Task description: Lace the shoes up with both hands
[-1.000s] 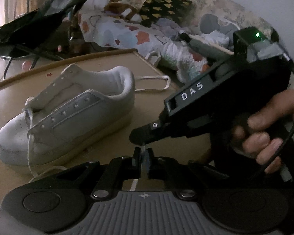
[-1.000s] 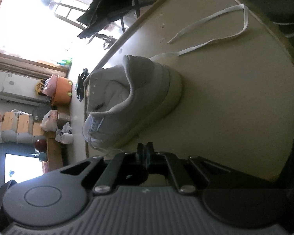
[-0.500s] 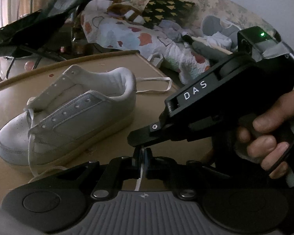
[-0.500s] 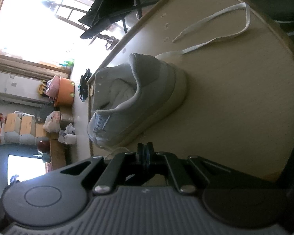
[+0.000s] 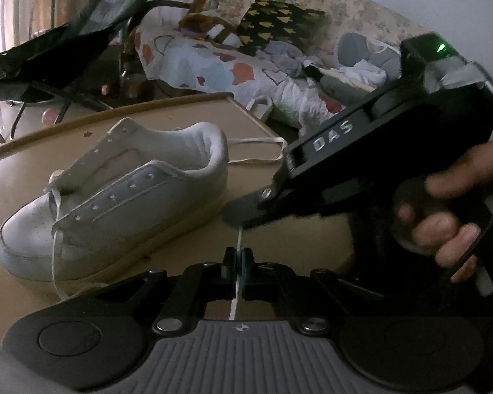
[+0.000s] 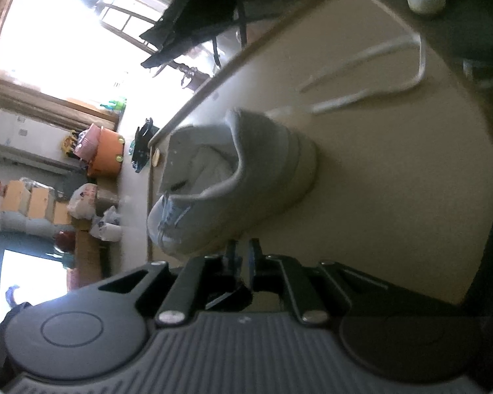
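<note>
A tan table [image 5: 167,116] with a raised wooden rim is being shown, its far edge and right corner lying just behind a white shoe [image 5: 115,197]. The shoe is lying near the table's middle, toe towards the left in the left wrist view, with bare tabletop being left open in front of it and to its right. A loose lace loop [image 5: 263,151] is resting beyond the heel, near the right edge. The right gripper [image 5: 243,213], held by a hand [image 5: 450,216], is being opened just above the lace end [image 5: 238,246]; whether anything is still being pinched cannot be told. The left gripper [image 5: 237,262] is clamped on that lace end.
</note>
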`<action>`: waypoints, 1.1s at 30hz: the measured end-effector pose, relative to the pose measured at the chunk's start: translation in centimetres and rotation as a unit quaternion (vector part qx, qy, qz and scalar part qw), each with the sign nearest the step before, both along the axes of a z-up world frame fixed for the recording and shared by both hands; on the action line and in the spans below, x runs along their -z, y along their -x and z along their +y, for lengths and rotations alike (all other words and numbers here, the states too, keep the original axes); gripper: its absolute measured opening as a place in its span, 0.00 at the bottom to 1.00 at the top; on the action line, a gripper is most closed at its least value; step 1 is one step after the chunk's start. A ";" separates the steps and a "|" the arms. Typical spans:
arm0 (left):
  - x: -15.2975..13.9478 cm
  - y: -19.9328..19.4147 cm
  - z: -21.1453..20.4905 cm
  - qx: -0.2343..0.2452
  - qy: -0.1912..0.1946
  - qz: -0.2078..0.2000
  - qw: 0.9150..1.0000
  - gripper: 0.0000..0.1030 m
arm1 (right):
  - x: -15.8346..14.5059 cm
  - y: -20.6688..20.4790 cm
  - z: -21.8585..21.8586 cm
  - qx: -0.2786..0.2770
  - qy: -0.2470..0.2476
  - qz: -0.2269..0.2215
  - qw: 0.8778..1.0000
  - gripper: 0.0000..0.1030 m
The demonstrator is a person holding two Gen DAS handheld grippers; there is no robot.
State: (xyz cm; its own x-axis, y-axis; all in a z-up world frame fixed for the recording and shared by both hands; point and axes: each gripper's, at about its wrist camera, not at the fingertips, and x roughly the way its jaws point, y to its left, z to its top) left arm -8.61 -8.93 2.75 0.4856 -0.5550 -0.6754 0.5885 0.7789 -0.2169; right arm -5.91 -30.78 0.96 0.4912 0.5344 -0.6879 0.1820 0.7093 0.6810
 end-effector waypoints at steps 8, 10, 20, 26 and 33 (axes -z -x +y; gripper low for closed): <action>-0.8 0.1 1.8 -0.031 0.017 -0.008 0.999 0.03 | -4.3 -1.1 0.7 -0.103 0.153 -0.091 0.979 0.09; -1.2 0.1 2.6 -0.049 0.017 -0.015 0.999 0.03 | -5.4 -1.5 1.5 -0.147 0.201 -0.118 0.961 0.14; -2.5 -0.1 7.1 -0.132 0.058 -0.011 0.990 0.03 | -9.1 -6.9 6.8 -0.350 0.360 -0.225 0.835 0.15; -3.0 -0.4 8.2 -0.145 0.063 -0.015 0.987 0.03 | -6.1 -11.5 9.4 -0.442 0.384 -0.186 0.789 0.15; -3.2 -1.1 9.3 -0.155 0.058 -0.015 0.986 0.03 | -4.3 -14.2 9.5 -0.480 0.356 -0.150 0.788 0.20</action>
